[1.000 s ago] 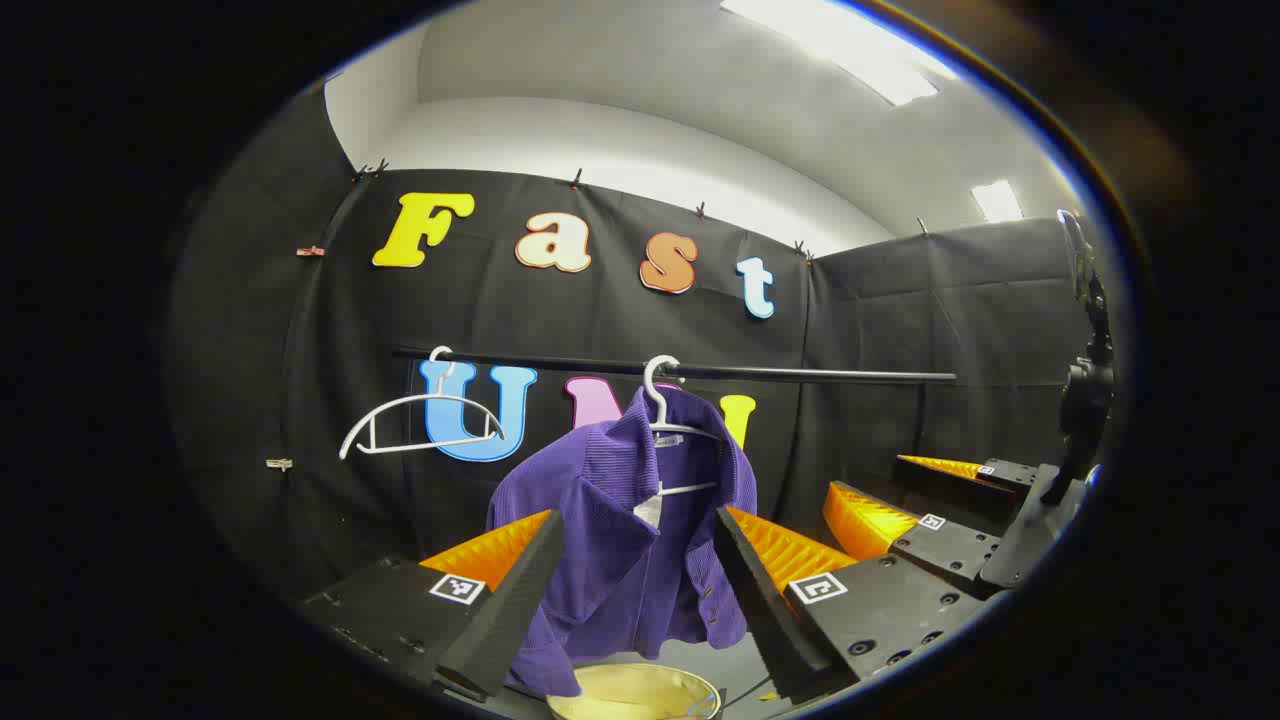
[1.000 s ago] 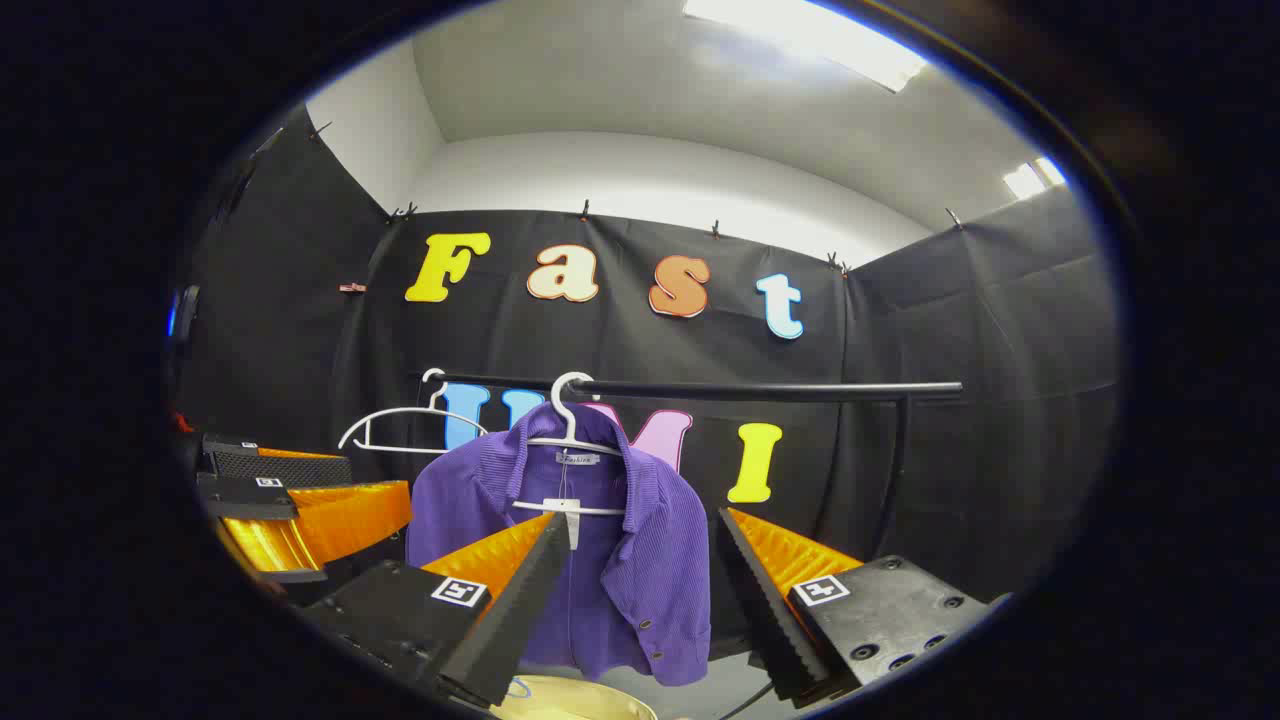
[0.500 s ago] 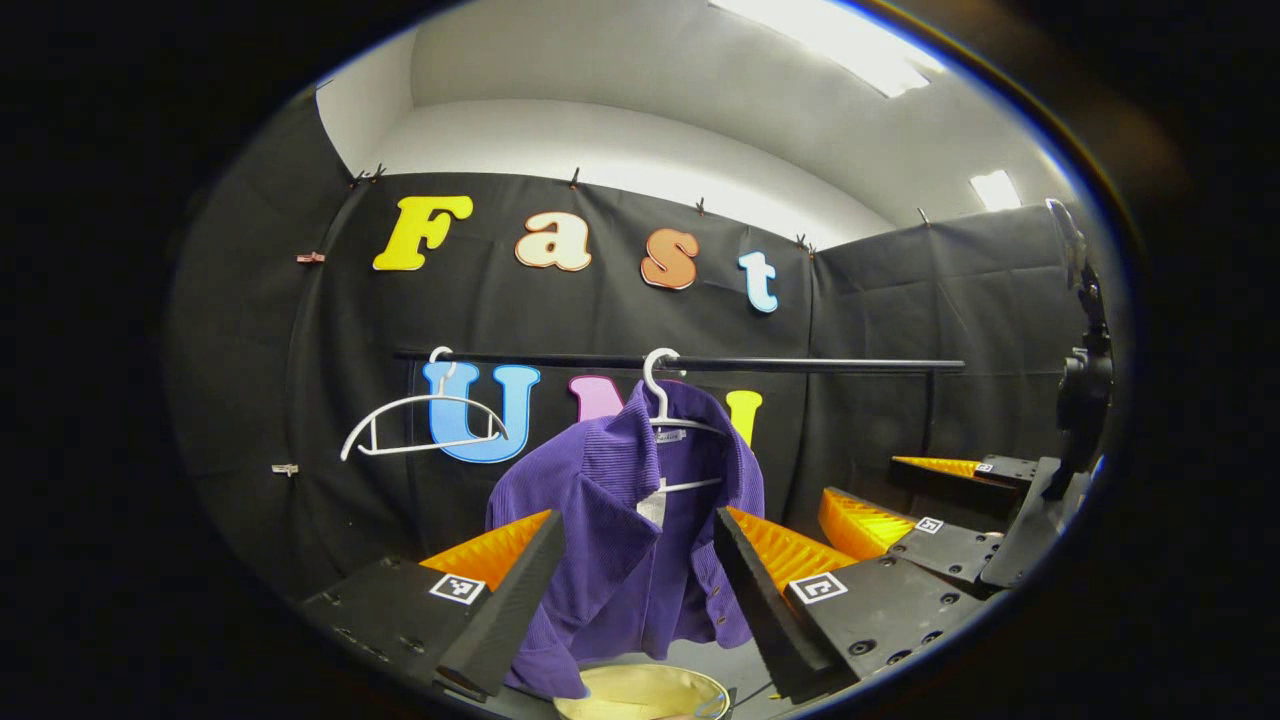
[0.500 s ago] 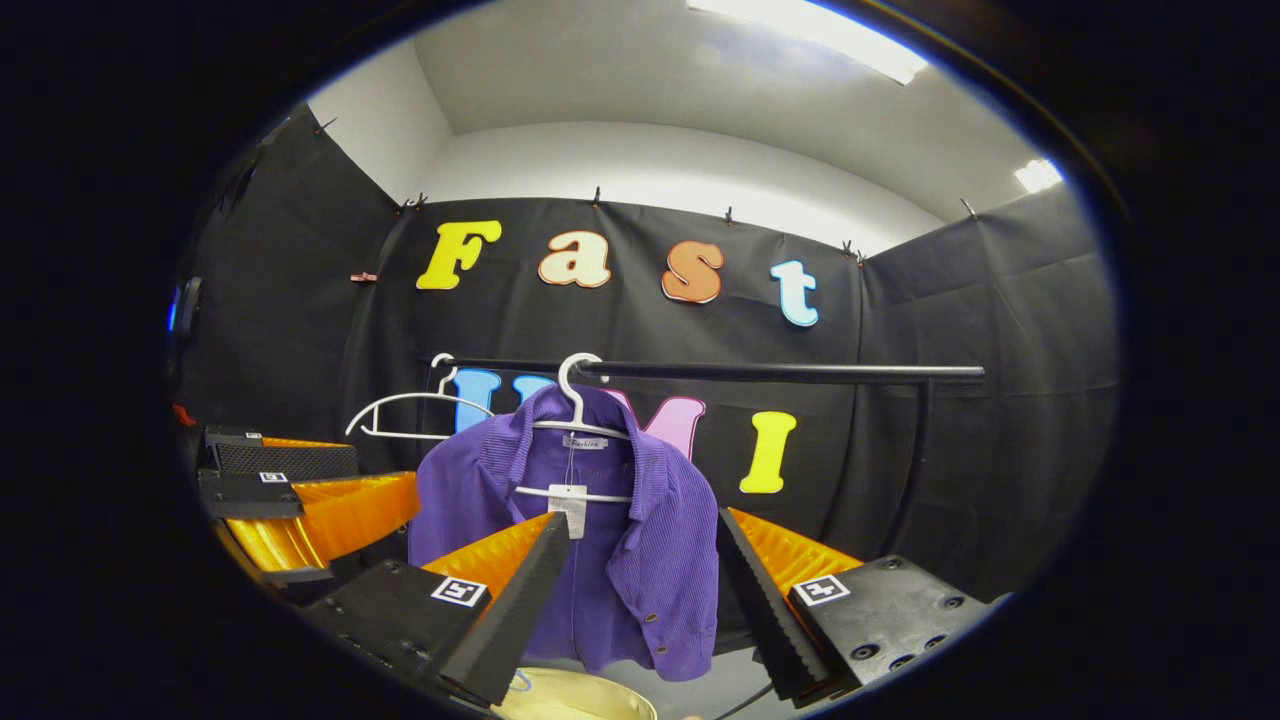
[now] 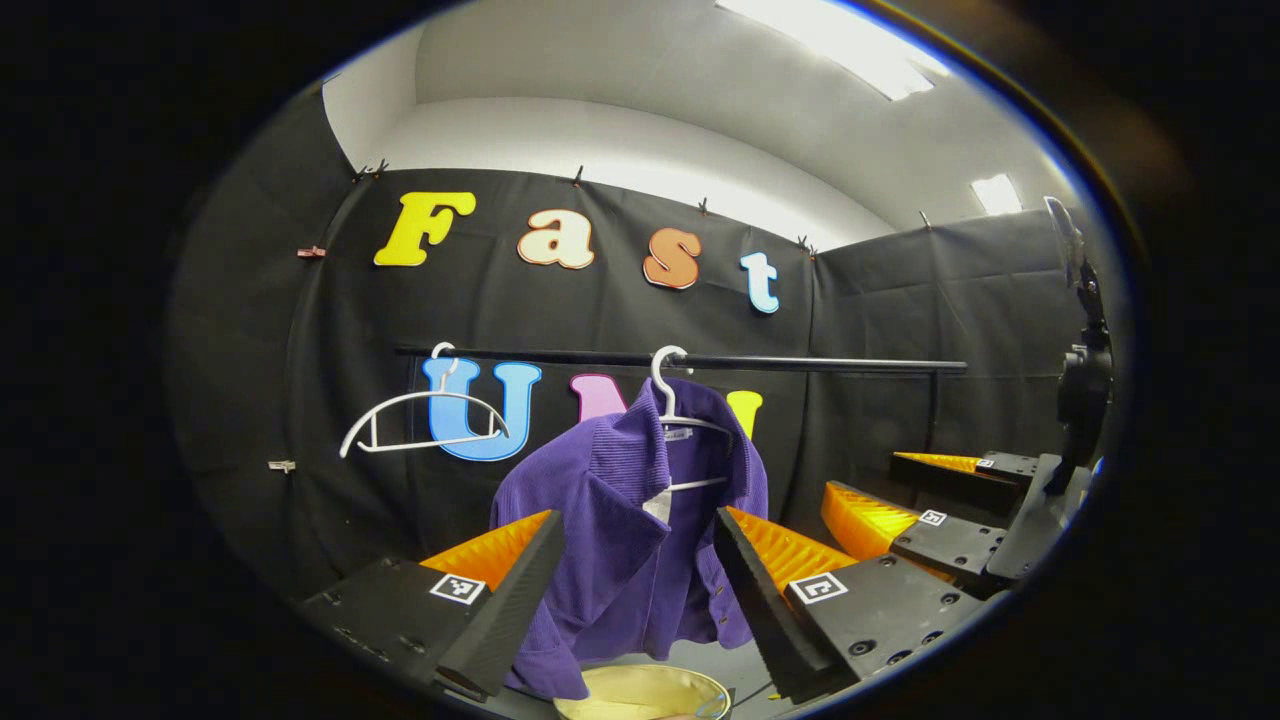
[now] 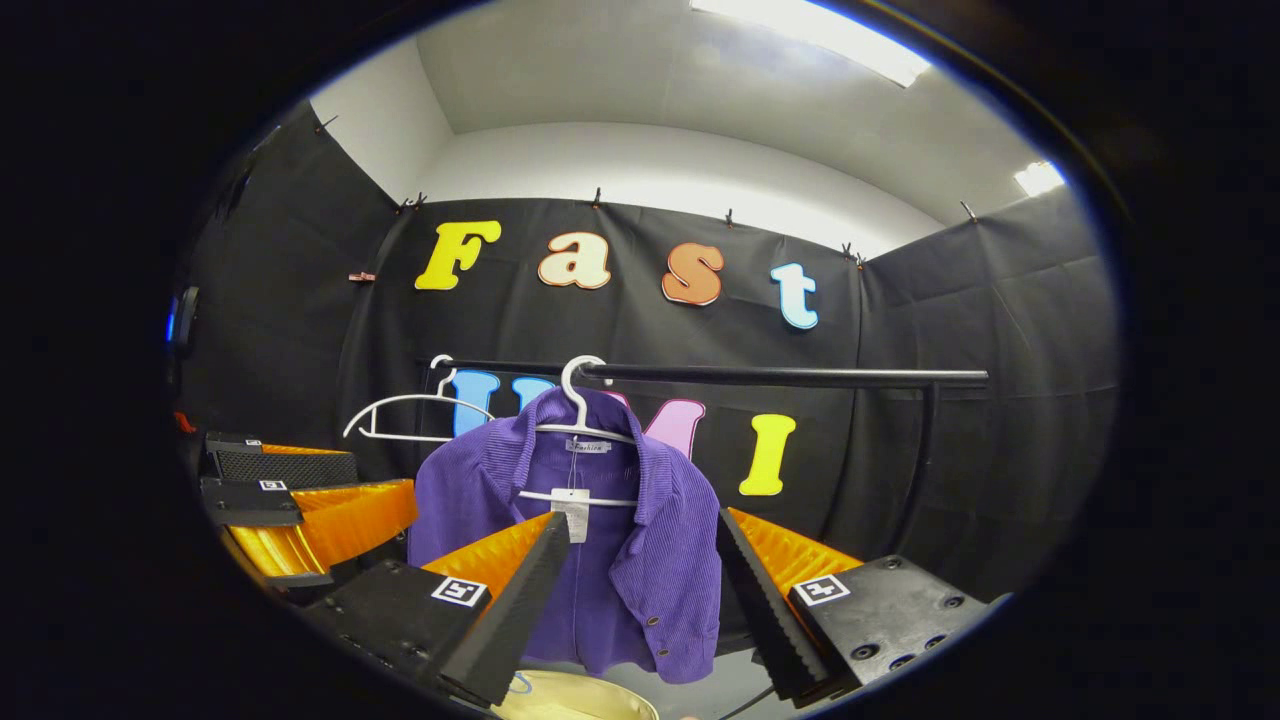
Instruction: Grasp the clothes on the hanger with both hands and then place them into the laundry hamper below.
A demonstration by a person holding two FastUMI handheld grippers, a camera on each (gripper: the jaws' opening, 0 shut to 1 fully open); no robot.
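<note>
Empty white hanger (image 5: 422, 420) hanging at left end of black rail (image 5: 800, 363). Purple shirt (image 5: 625, 520) hanging on second white hanger (image 5: 680, 420) near rail middle, directly above cream laundry hamper (image 5: 640, 690). Left gripper (image 5: 635, 590) facing shirt, jaws spread, gripping nothing. Right gripper (image 6: 640, 590) doing likewise, jaws spread, empty.

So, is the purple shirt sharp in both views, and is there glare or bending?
Left gripper view: purple corduroy shirt sharp, black clothes rail bowed by the fisheye. Right gripper view: shirt sharp too, ceiling light panel blown out white.
</note>
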